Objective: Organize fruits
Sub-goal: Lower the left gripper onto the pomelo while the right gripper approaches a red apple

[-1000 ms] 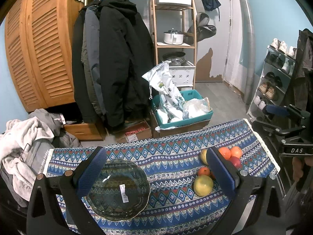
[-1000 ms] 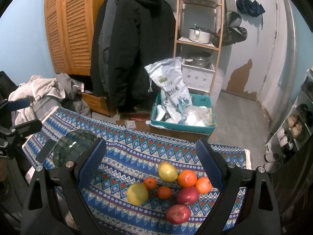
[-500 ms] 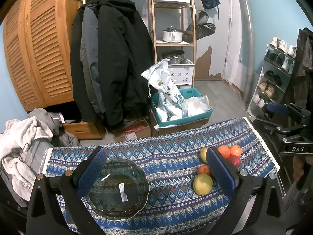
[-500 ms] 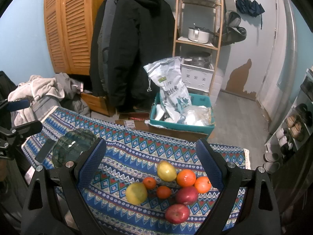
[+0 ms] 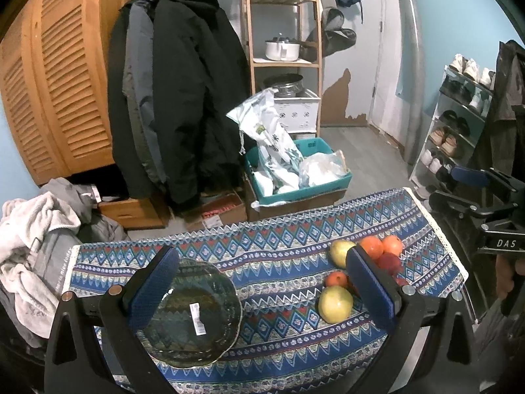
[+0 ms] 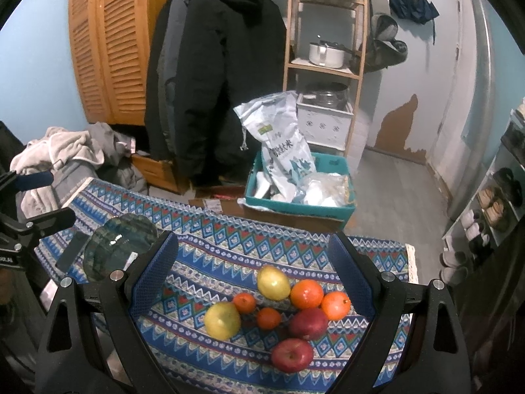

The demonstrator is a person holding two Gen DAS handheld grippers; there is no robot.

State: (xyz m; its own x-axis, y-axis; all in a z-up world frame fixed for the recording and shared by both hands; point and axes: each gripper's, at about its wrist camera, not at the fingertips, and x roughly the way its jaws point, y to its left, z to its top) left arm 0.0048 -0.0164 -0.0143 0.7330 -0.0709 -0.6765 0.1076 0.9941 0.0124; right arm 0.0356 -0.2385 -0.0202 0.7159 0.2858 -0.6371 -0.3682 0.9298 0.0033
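Right hand-held gripper (image 6: pixel 252 272) hangs spread above the fruits (image 6: pixel 279 308)

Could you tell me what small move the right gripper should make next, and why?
Probably lower the open right gripper onto the nearer yellow fruit, since all the fruit lies loose on the cloth and the glass plate is empty.

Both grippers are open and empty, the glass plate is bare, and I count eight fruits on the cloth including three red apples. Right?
Not quite: the right wrist view shows two red apples, not three. The other six are two yellow fruits and four oranges. Both grippers are open and empty, and the plate is bare.
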